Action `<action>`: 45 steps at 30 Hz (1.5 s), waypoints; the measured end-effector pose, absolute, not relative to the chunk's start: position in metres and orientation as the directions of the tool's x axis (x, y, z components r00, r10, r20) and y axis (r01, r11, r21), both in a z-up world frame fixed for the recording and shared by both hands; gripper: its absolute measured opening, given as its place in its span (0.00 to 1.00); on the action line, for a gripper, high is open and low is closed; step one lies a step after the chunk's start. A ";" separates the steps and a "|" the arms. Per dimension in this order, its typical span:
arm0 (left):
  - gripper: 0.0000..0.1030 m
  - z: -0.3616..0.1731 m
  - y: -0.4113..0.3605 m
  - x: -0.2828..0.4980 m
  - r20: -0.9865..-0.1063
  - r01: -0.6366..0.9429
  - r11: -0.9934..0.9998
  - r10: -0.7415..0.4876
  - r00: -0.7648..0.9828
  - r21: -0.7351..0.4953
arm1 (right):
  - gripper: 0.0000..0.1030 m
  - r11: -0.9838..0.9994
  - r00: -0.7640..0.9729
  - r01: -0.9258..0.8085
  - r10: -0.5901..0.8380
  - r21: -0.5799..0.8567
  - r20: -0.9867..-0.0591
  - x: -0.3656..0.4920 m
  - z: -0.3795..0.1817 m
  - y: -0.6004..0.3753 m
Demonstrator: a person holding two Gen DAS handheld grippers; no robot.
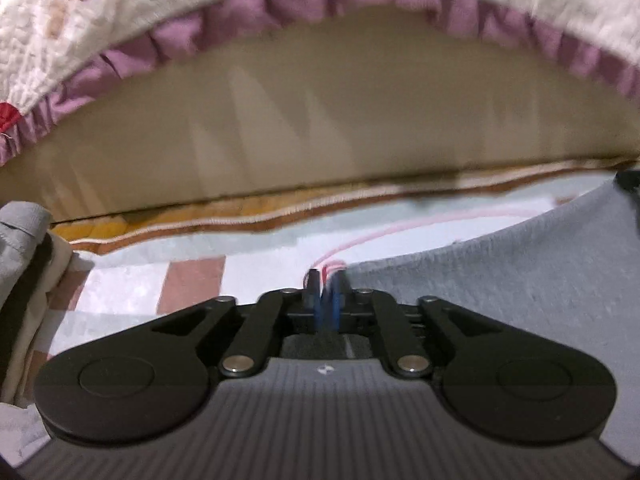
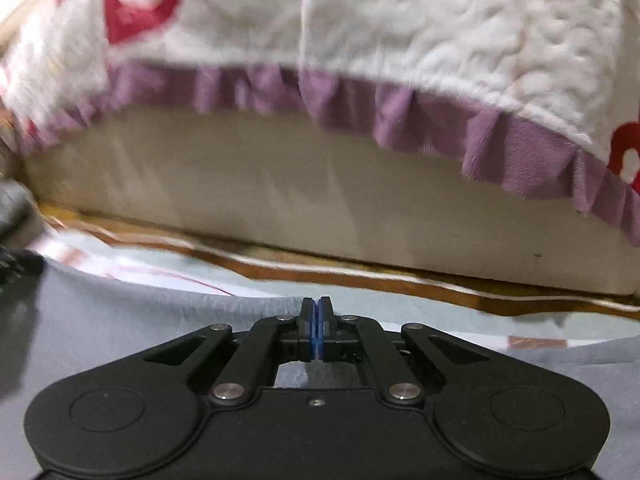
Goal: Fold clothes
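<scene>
The grey garment (image 1: 500, 272) lies spread over a pale sheet with pinkish-brown checks (image 1: 192, 280), and both grippers have hold of it at its near edge. In the left wrist view, the left gripper (image 1: 325, 280) has its blue-padded fingers drawn almost together on a bunched edge of the grey cloth, where thin pink-and-white lines of the sheet run up to the fingertips; the cloth rises from there to the right. Part of the same grey fabric, blurred, hangs at the left edge of that view beside a beige cloth (image 1: 44, 276).

In the right wrist view, the right gripper (image 2: 317, 306) has its two blue pads pressed together, with the edge of the grey garment (image 2: 160, 320) meeting the fingertips; how much cloth sits between the pads cannot be told, but the fabric lifts toward them. Grey cloth fills the foreground on both sides of this gripper.

Beyond the garment, the sheet ends at a brown and orange piped border (image 2: 360, 276). Behind that stands the plain cream side of a mattress (image 2: 320, 196). Over its upper edge hangs a white quilted blanket (image 2: 440, 20) with red motifs and a gathered purple frill (image 2: 400, 116), blurred in both views.
</scene>
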State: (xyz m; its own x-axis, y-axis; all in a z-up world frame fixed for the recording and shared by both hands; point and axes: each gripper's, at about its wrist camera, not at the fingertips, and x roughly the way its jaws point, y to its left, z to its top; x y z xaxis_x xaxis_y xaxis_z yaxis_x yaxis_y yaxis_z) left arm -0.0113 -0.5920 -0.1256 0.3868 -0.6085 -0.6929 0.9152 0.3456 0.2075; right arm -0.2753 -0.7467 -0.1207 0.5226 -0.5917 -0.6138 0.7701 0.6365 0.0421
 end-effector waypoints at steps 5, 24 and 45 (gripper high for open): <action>0.47 -0.114 -0.552 -0.027 -0.677 0.930 0.303 -0.642 0.360 0.207 | 0.26 0.529 0.568 0.795 -0.480 0.296 -0.668 -0.301 -0.123 -0.742; 0.68 -0.147 -0.389 -0.041 -0.821 0.900 0.390 -0.439 0.366 0.193 | 0.53 0.183 0.266 0.963 -0.524 0.198 -0.809 -0.619 -0.140 -0.573; 0.67 -0.123 -0.462 -0.212 -0.797 0.984 0.122 -0.603 -0.028 -0.127 | 0.65 -0.191 0.315 0.790 -0.687 0.582 -0.654 -0.642 -0.172 -0.646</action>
